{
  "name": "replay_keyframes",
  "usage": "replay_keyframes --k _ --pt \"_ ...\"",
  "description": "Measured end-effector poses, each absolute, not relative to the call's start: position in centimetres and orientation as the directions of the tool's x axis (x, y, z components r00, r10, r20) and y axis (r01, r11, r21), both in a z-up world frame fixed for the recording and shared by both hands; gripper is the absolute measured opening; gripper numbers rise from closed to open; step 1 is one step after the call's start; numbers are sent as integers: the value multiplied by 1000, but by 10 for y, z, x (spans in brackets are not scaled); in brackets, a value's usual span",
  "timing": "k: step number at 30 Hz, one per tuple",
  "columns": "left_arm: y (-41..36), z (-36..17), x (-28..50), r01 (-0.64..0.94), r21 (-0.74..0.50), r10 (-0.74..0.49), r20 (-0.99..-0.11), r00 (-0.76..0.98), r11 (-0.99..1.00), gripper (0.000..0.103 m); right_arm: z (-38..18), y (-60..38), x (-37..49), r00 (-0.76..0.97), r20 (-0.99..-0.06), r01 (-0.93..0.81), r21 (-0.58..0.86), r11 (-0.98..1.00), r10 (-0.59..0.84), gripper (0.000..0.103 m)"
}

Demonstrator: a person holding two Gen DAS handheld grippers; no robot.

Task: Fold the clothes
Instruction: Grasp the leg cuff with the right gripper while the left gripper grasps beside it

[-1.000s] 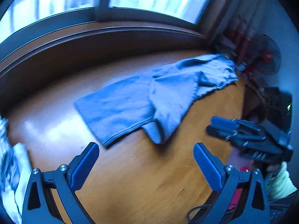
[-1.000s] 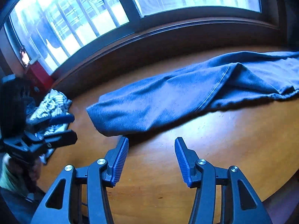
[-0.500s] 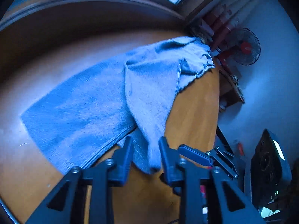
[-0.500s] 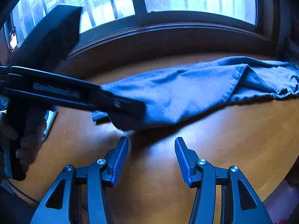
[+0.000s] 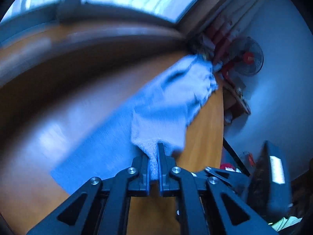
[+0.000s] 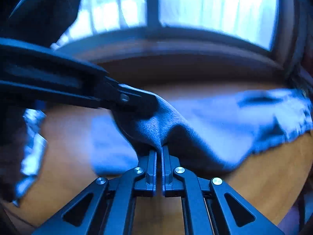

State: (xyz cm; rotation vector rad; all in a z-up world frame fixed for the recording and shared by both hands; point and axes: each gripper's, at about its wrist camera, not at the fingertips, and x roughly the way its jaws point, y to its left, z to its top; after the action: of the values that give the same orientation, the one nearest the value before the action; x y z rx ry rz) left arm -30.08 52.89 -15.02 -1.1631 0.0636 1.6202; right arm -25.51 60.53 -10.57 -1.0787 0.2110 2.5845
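A blue knitted garment lies stretched across the wooden table, and the pictures are motion-blurred. My left gripper is shut on a bunched fold at the garment's near edge. In the right wrist view the same garment rises in a peak towards the camera. There my right gripper is shut on that peak. The left gripper reaches in from the left and pinches the cloth just beside it. The pinched fold is lifted off the table.
A window and a wooden sill run along the far side. A standing fan and a cluttered shelf are at the far right. A dark box sits off the table's right edge. A patterned pile of clothes lies at the left.
Both grippers came forward onto the garment's near edge and closed on it, the left first, then the right. The cloth between them is now pulled up into a ridge.
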Motion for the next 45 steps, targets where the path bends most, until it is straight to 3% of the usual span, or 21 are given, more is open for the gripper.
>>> replay_keyframes --k 4,8,10,13,15,17,24,28,32,37,40,45 --pt "505 -141 -331 -766 -451 719 -694 -22 -458 5 -103 591 -285 -650 -745 -255 31 -966 148 5" --pt "489 -188 -357 -718 -433 635 -772 -16 -545 5 -157 593 -309 -521 -853 -244 119 -962 27 12" --pt "483 -211 -362 -697 -423 598 -801 -12 -580 5 -161 596 -308 -532 -847 -258 150 -954 11 13" --pt "479 -220 -363 -689 -418 590 -808 -16 -592 6 -153 599 -306 -533 -846 -247 167 -955 -10 23" --pt "478 -219 -362 -688 -422 594 -804 -18 -591 7 -142 600 -299 -561 -828 -247 153 -957 12 36" --pt "477 -217 -362 -686 -425 599 -801 -19 -590 7 -131 598 -287 -597 -801 -234 124 -964 41 40" --pt "480 -221 -355 -706 -386 562 -827 -22 -594 7 -142 561 -272 -583 -809 -24 -73 -997 73 39" --pt "483 -222 -356 -704 -383 559 -829 -24 -598 7 -157 560 -281 -575 -812 -17 -110 -994 100 34" --pt "481 -221 -356 -717 -374 552 -833 -18 -588 7 -157 577 -282 -573 -818 -59 -18 -998 48 12" --pt "478 -213 -355 -721 -375 561 -827 -23 -582 7 -125 593 -269 -603 -798 -100 93 -991 -14 11" --pt "473 -198 -348 -724 -384 590 -807 -40 -574 8 -103 582 -258 -609 -793 -81 50 -995 10 11" --pt "471 -203 -337 -748 -319 558 -826 -82 -582 8 -137 557 -256 -555 -831 -55 -3 -999 33 11"
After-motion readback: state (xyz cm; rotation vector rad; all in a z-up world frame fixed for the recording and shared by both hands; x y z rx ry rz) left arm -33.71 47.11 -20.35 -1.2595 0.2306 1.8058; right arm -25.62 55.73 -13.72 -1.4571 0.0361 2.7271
